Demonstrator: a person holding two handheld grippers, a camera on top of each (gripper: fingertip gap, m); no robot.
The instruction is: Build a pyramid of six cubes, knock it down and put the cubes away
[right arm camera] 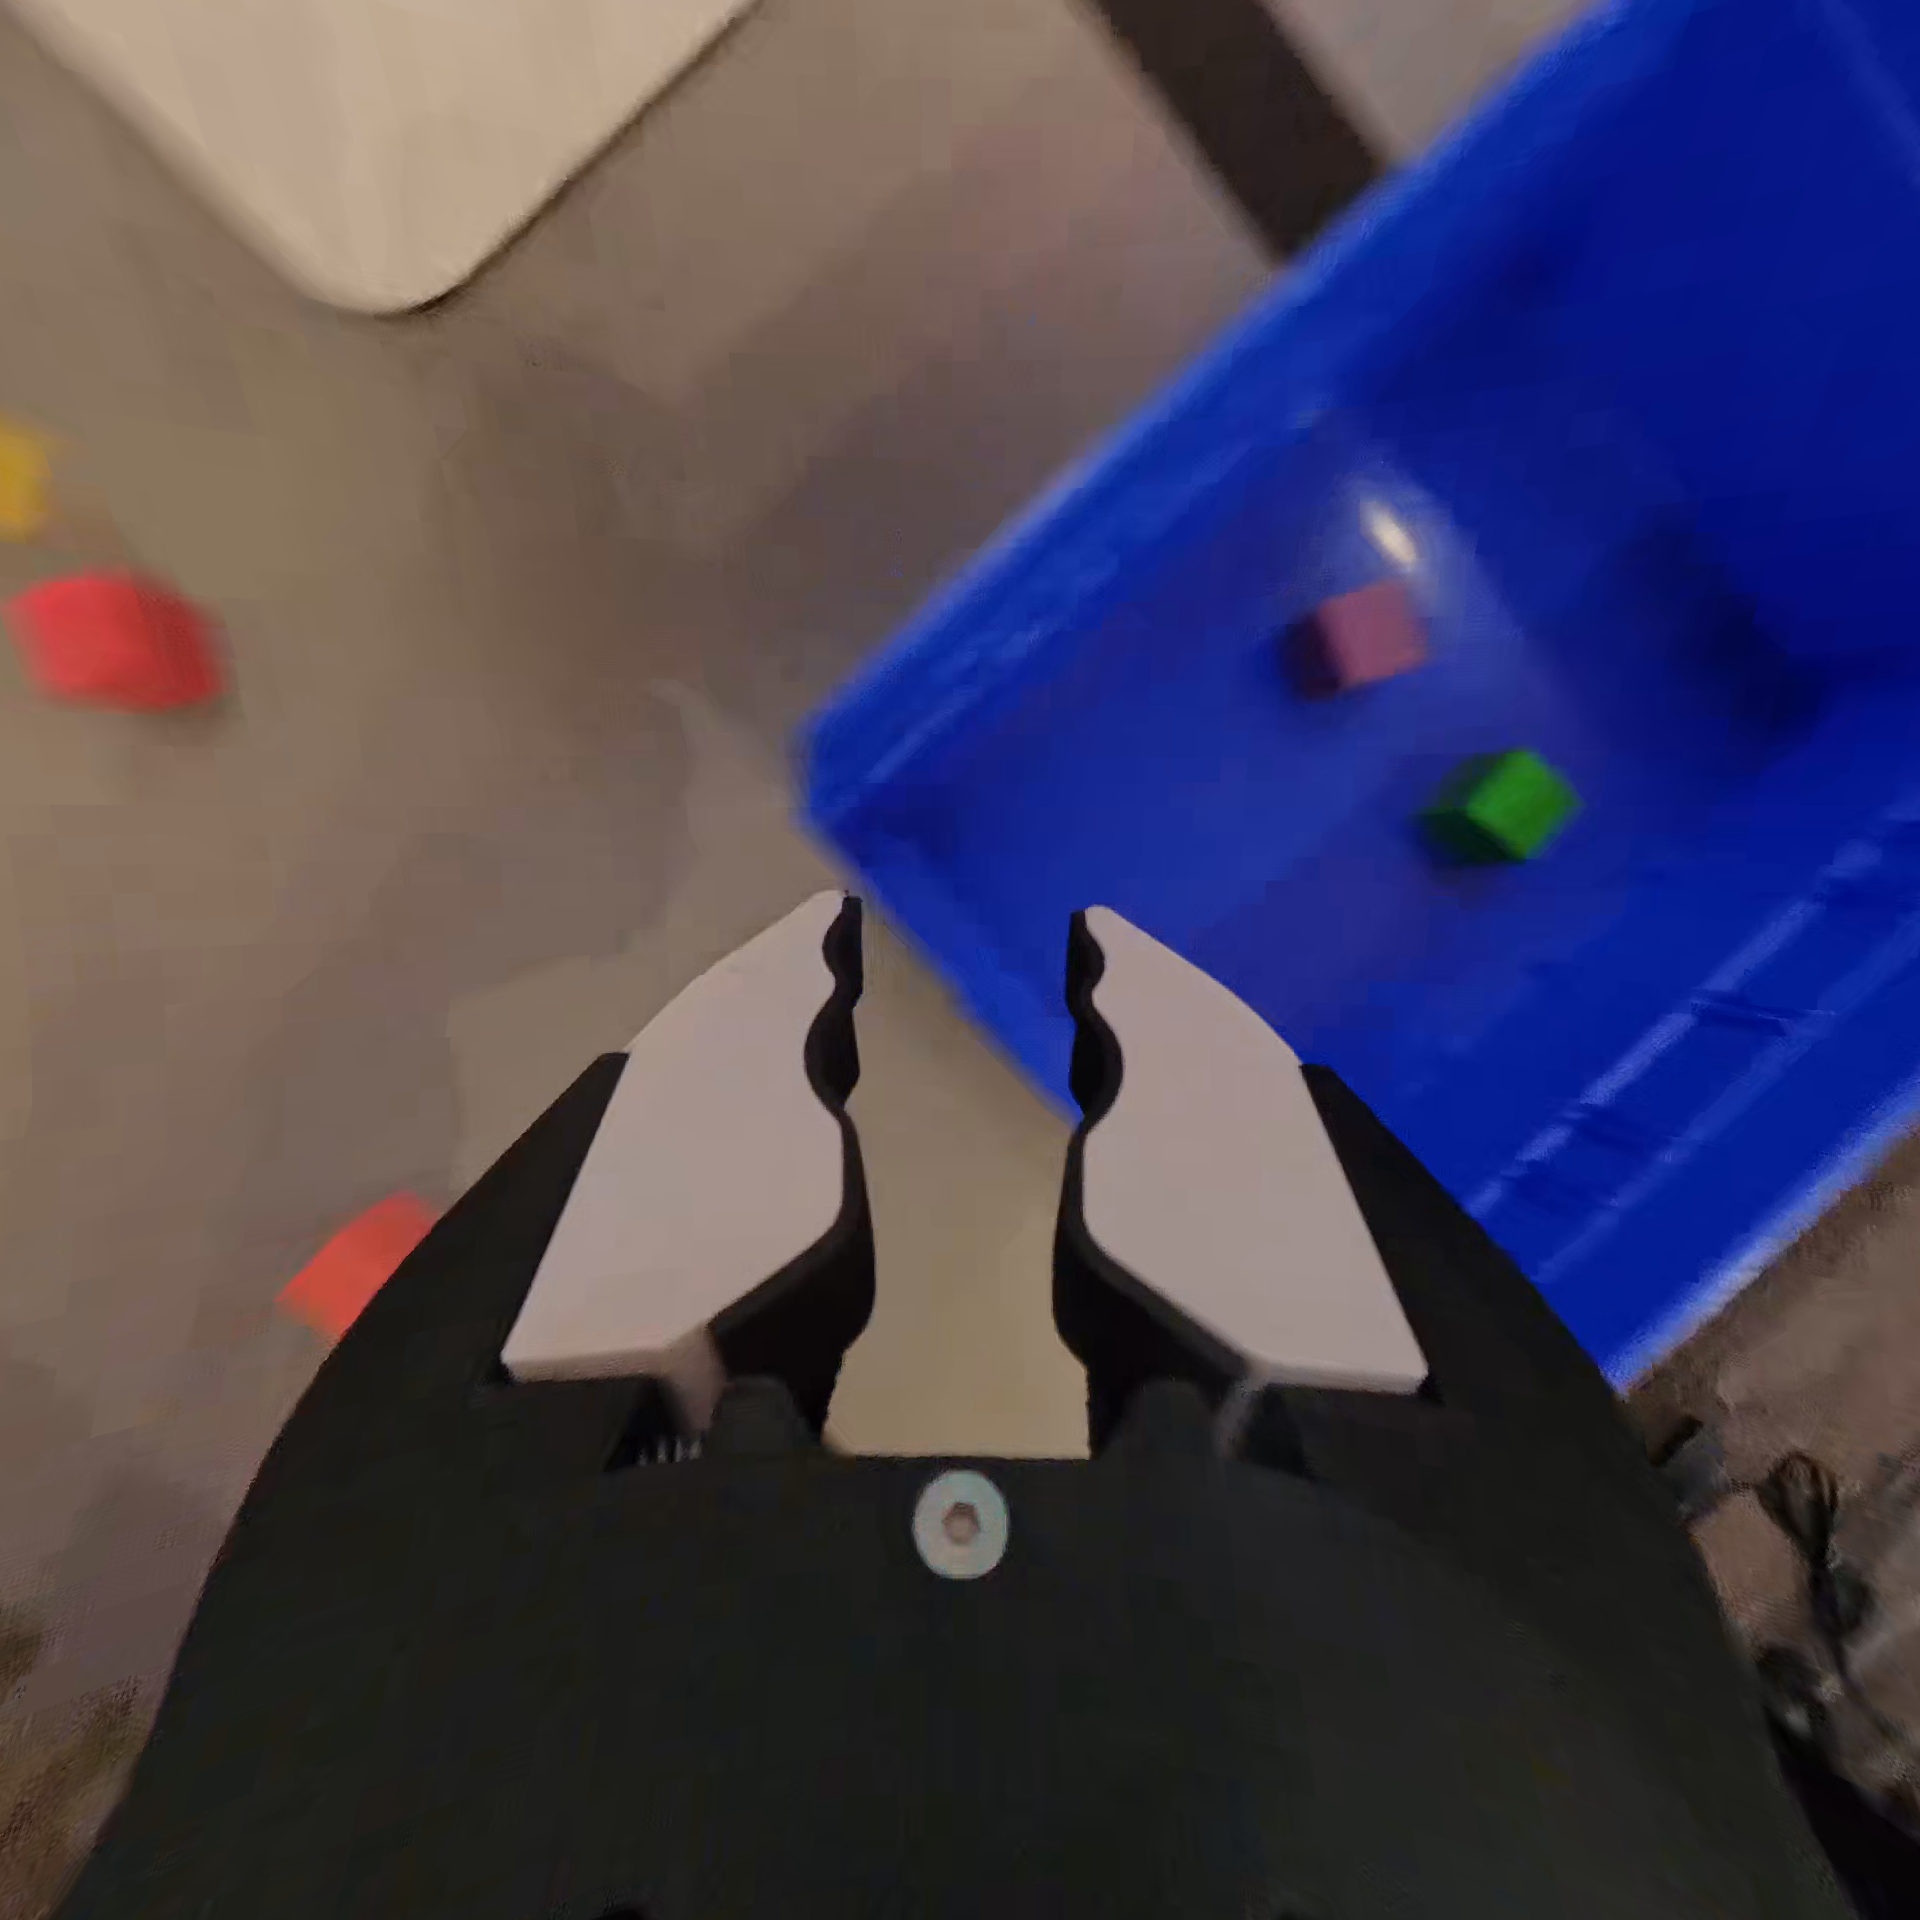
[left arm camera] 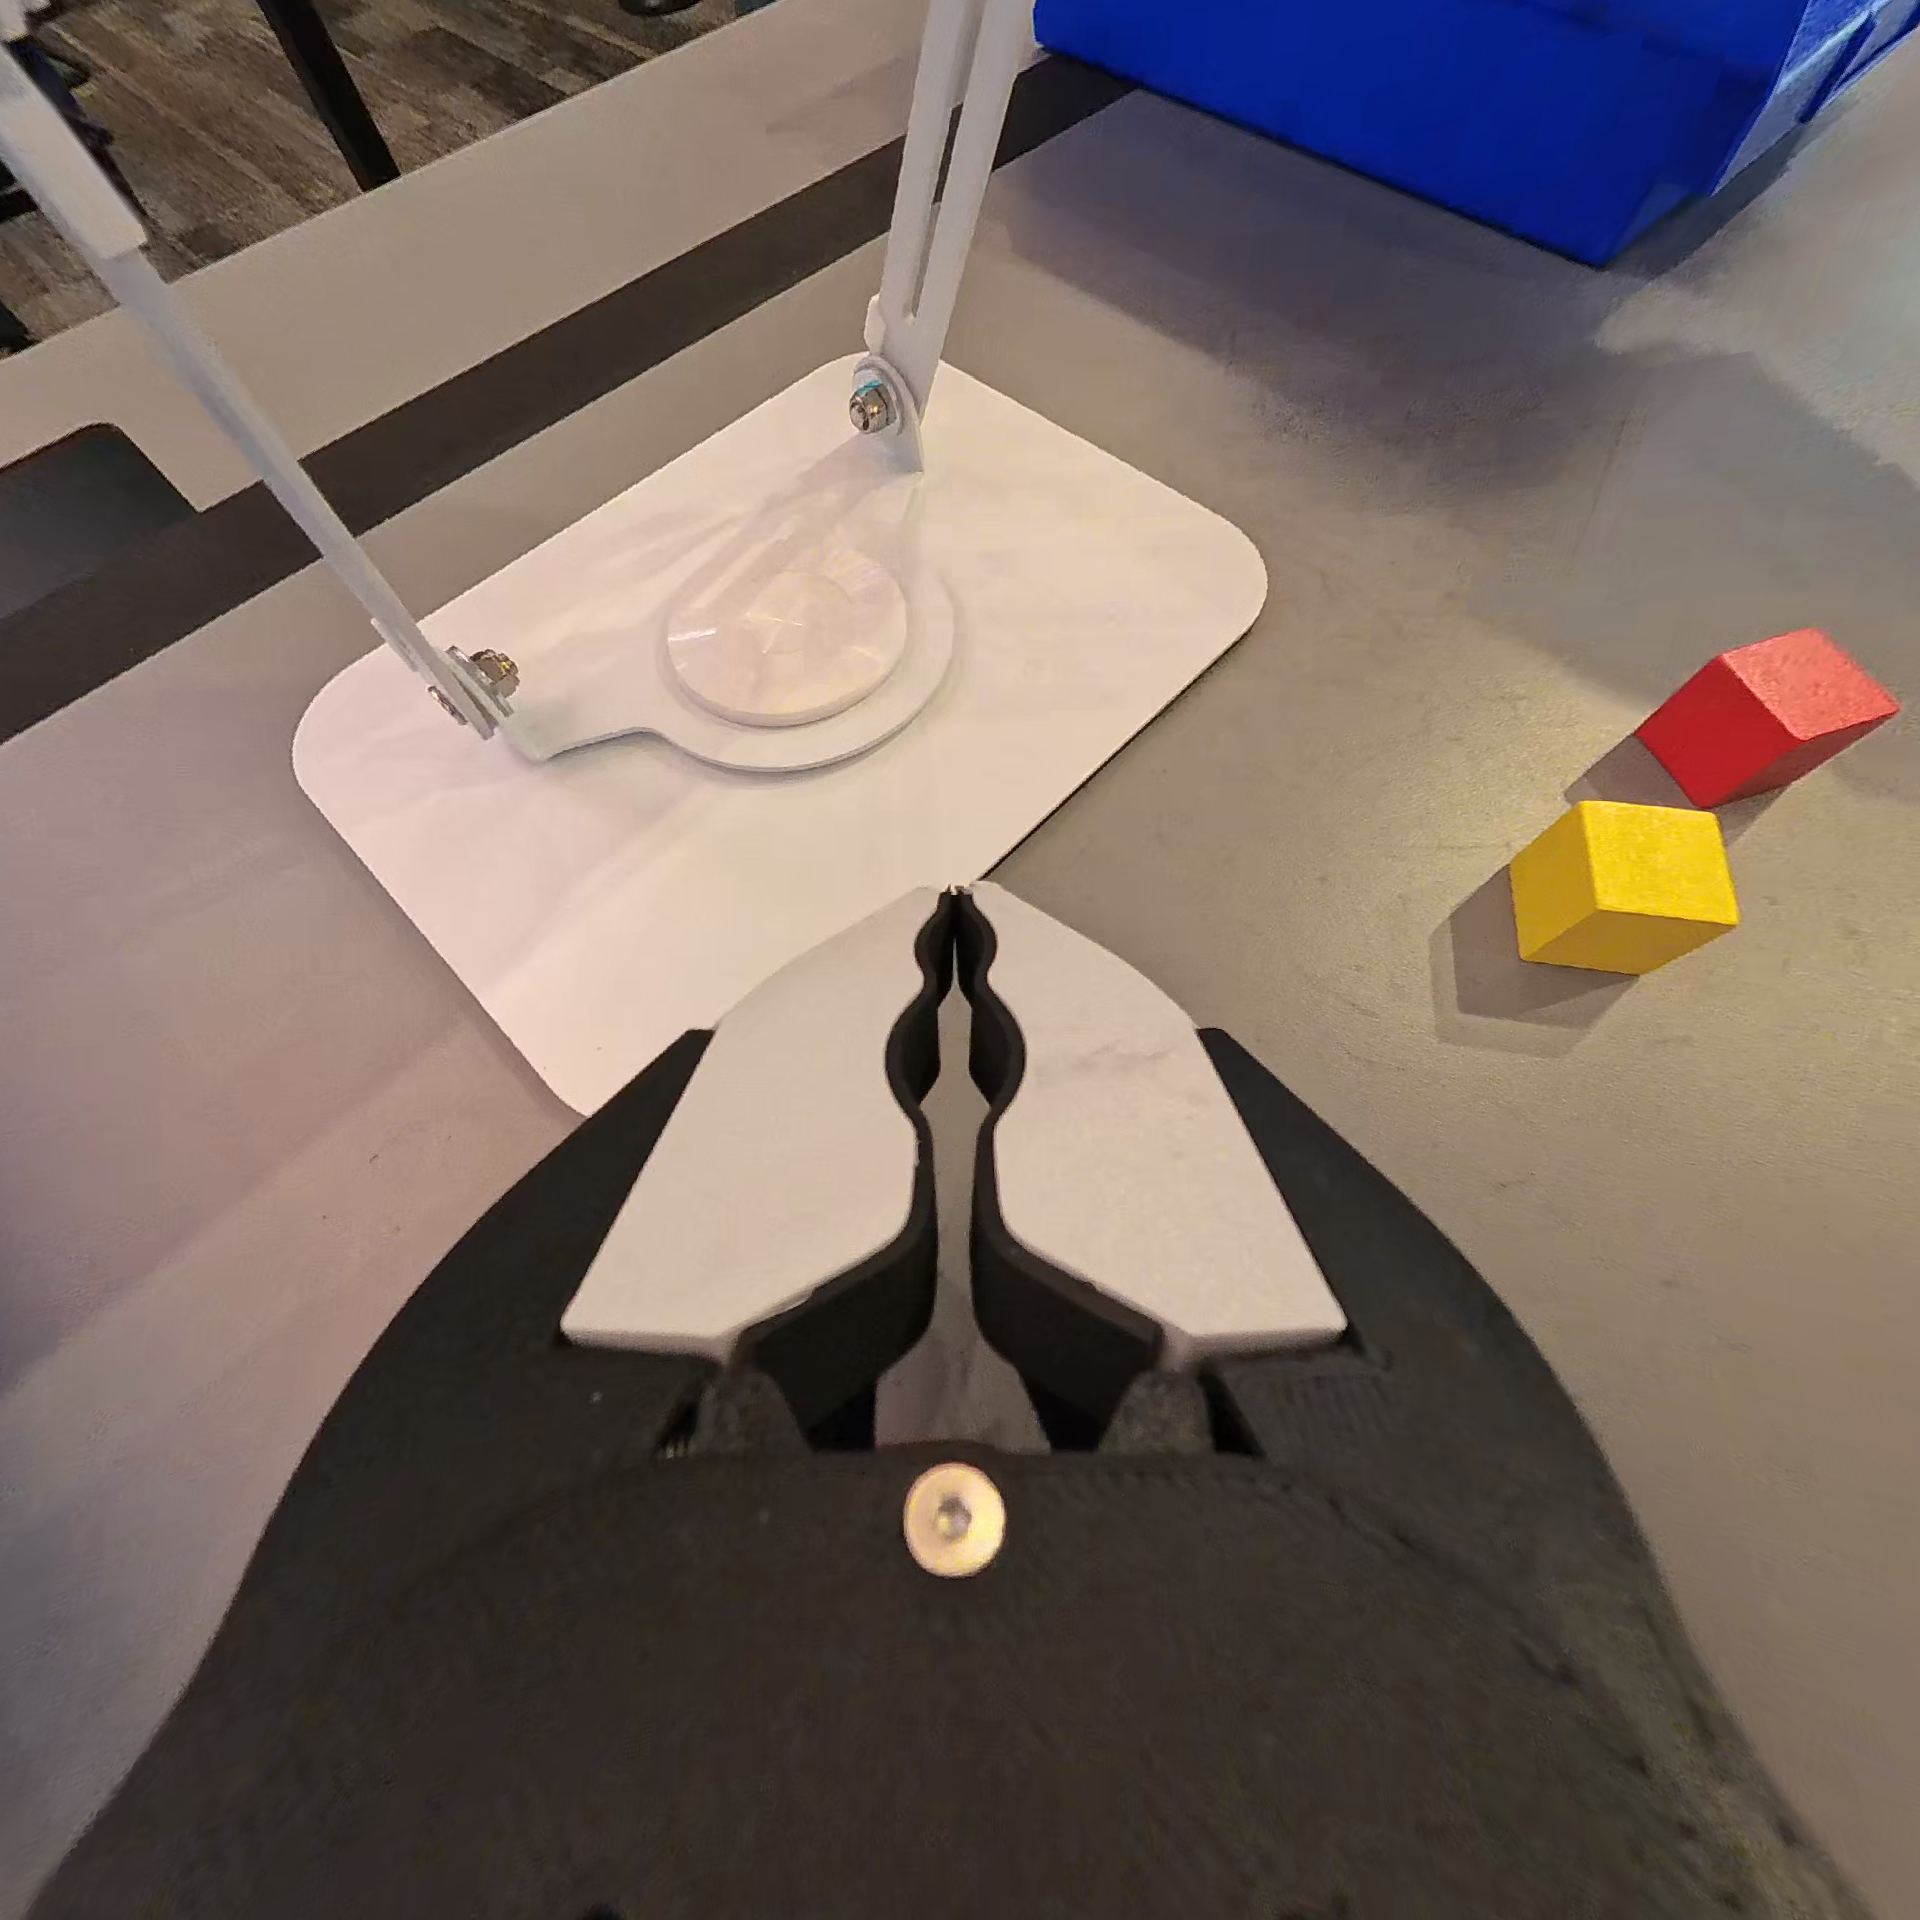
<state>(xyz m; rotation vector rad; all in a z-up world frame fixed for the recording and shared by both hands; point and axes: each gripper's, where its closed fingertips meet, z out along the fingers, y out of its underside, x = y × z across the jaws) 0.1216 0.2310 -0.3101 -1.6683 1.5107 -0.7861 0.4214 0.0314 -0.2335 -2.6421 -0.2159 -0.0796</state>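
Observation:
My left gripper (left arm camera: 958, 894) is shut with nothing between its pads, hovering over the near corner of a white stand base (left arm camera: 790, 810). A yellow cube (left arm camera: 1621, 899) and a red cube (left arm camera: 1766, 712) lie on the grey table to its right. My right gripper (right arm camera: 961, 914) is open and empty, above the near corner of the blue bin (right arm camera: 1195, 852). Inside the bin lie a purple cube (right arm camera: 1361, 636) and a green cube (right arm camera: 1501, 808). In the blurred right wrist view, a red cube (right arm camera: 114, 639), an orange-red cube (right arm camera: 353, 1262) and a yellow cube (right arm camera: 21, 483) lie on the table at the left.
The white stand has two slanted white arms (left arm camera: 935, 208) rising from its base. The blue bin also shows at the top right of the left wrist view (left arm camera: 1507, 114). A dark gap (left arm camera: 520, 416) runs along the table's far side. The gap from one gripper's tips to the other's is roughly 35 centimeters. The yellow cube (left arm camera: 1621, 899) is about 12 centimeters from my left fingertips.

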